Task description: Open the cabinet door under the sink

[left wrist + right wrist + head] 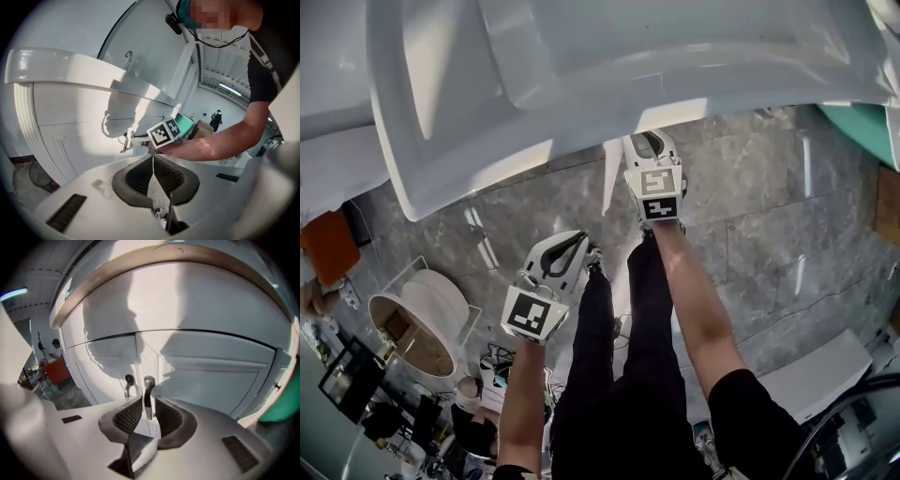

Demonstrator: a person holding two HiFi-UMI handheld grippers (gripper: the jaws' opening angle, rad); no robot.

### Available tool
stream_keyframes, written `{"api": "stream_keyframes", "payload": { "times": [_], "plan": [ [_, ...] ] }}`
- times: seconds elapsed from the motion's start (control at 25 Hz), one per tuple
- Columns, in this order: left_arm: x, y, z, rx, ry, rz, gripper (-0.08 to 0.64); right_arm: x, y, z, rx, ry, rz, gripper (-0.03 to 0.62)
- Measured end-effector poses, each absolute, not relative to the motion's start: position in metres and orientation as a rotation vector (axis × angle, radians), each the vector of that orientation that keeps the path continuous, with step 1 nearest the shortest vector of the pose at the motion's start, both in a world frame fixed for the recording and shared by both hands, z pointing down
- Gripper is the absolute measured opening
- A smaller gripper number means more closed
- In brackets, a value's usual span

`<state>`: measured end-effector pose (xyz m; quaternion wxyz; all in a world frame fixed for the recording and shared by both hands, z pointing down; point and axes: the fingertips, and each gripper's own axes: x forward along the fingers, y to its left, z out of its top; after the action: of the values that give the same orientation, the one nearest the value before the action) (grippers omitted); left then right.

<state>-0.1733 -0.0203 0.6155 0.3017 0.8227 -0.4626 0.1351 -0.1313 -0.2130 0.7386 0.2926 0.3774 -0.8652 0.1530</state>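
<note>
Grey veined stone floor (769, 234) lies beneath a glossy white sink (581, 75). Left gripper (152, 158) has its ribbed pads (167, 176) pressed together, empty. Right gripper (148, 401) clamps the curved metal handle (148, 387) of the panelled white cabinet door (211, 380) straight ahead, which the sink hides from the head view.

White cabinet door (211, 380), curved metal handle (148, 394).

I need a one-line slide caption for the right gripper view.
Right hand-held gripper closed on the metal handle of a white cabinet door.
</note>
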Motion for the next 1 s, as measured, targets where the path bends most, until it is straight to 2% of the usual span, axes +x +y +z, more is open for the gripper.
{"api": "stream_keyframes", "payload": {
  "times": [0.24,0.4,1.0],
  "plan": [
    [-0.173,-0.023,0.618,2.182,-1.213,0.347,0.018,-0.143,-0.219,0.748,1.033,-2.285,0.424,0.153],
    [-0.174,-0.021,0.62,2.185,-1.207,0.352,0.018,-0.141,-0.224,0.753,1.1,-2.245,0.407,0.106],
    [-0.17,-0.003,0.622,2.186,-1.197,0.375,0.018,-0.122,-0.204,0.743,1.255,-2.219,0.436,0.098]
  ]
}}
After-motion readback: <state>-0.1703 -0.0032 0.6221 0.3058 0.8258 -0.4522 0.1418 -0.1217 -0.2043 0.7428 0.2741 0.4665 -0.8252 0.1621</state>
